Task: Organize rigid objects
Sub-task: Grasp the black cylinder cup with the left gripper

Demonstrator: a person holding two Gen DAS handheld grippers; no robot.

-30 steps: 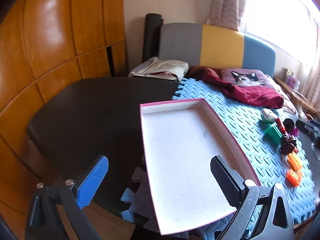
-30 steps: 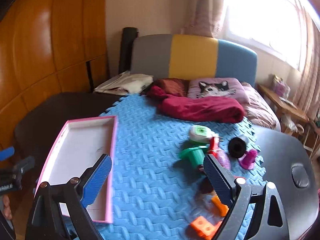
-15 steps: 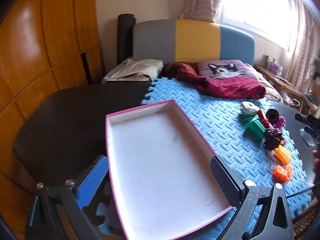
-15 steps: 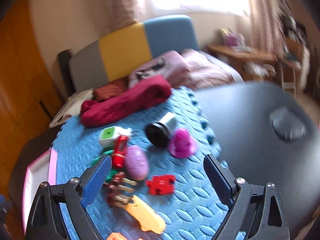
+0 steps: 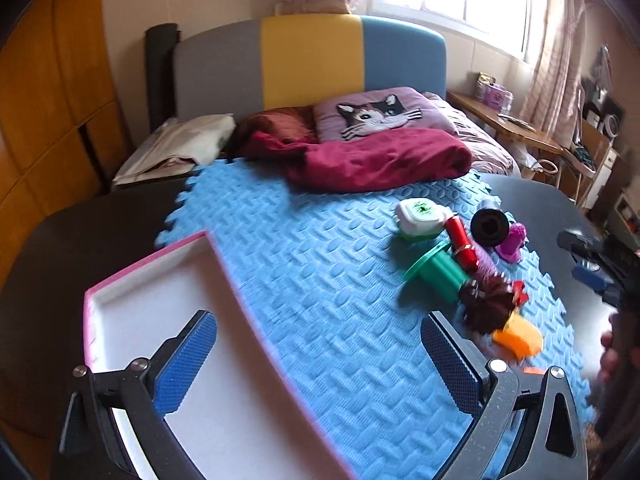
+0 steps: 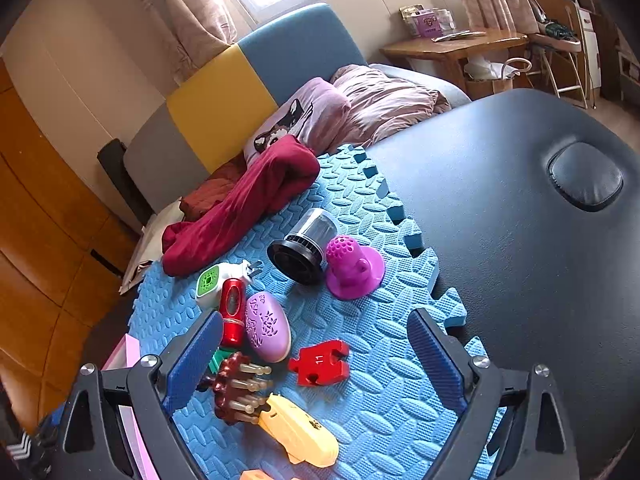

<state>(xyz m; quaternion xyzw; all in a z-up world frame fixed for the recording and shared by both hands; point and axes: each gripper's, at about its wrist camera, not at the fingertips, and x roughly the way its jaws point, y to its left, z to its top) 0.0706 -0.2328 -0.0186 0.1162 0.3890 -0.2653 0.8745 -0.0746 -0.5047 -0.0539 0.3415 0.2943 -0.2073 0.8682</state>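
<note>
While both grippers hang wide open and empty over the blue mat point(image 6: 360, 332), the toys lie clustered near the mat's right edge. Between the right gripper point(image 6: 316, 364) fingers sit a red puzzle piece point(image 6: 319, 361) marked 11, a brown peg brush point(image 6: 236, 390) and a yellow case point(image 6: 298, 430), the brush touching the case. Beyond them are a lilac oval point(image 6: 267, 331), a red tube point(image 6: 233, 311) just beside it, a green-and-white plug point(image 6: 214, 283), a black-rimmed cylinder point(image 6: 306, 246) on its side and a magenta cup point(image 6: 352, 266) touching it. A green spool point(image 5: 436, 270) lies beside the tube. The left gripper point(image 5: 320, 364) hovers over the pink-rimmed white tray point(image 5: 236, 412) at the mat's left edge. A maroon cloth point(image 5: 380, 158) lies along the far edge. The dark table point(image 6: 520, 220) lies bare right of the mat.
</note>
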